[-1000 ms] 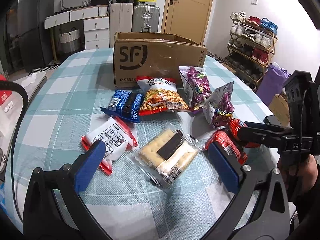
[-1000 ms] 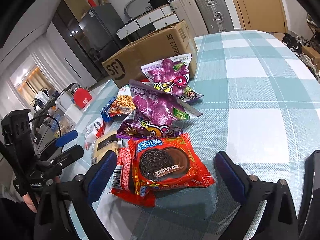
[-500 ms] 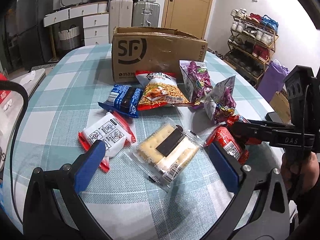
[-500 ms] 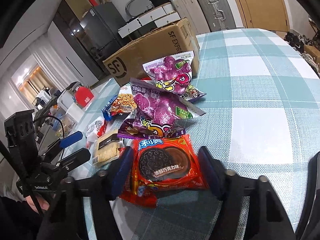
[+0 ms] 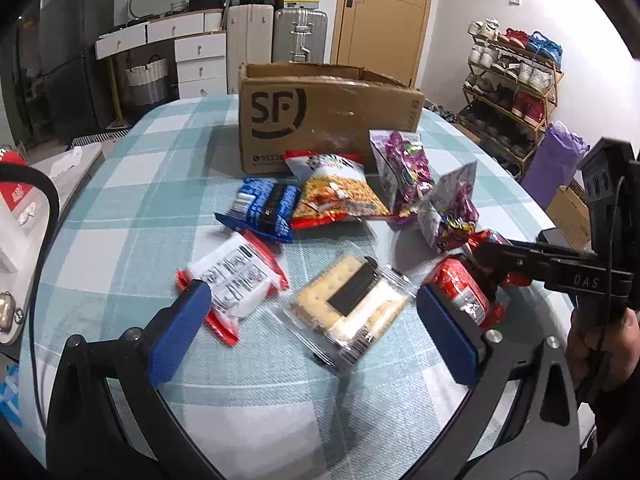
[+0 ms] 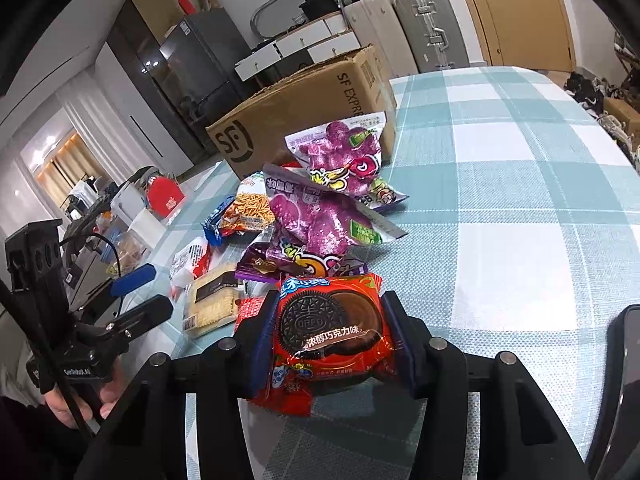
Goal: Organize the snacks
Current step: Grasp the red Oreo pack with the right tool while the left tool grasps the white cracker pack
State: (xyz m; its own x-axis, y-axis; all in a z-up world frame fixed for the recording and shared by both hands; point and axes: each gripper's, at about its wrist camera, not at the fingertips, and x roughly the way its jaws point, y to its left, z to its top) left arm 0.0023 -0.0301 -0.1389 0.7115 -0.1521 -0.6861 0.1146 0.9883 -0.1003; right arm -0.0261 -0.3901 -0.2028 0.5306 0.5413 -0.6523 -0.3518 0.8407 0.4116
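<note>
R tongs (image 6: pixel 328 340): jaws have just been closing; blue pads now press both sides of the red Oreo pack (image 6: pixel 330 322). Pack sits between the pads, lower edge on the desk (image 6: pixel 520 208), which has a teal/white check cloth. In the L wrist view the same R tongs (image 5: pixel 486 264) reach in from the right edge, tips at the red pack (image 5: pixel 464 292).

L tongs (image 5: pixel 312 332): jaws wide, nothing between pads. They hang above the desk, w/ a clear-wrapped cracker pack (image 5: pixel 352 304) in view between the pads, not touched. A hand (image 6: pixel 86 390) grips the L tongs handle.

Other snacks on desk, approx. in a cluster:
- white/red pack (image 5: pixel 236 280), left of crackers
- blue pack (image 5: pixel 266 210), behind it
- orange noodle-snack bag (image 5: pixel 336 194), touching blue pack
- two purple bags (image 6: pixel 324 220), just behind the Oreo pack

Open cardboard box (image 5: pixel 324 120) marked SF stands upright at the far side, behind the snacks.
</note>
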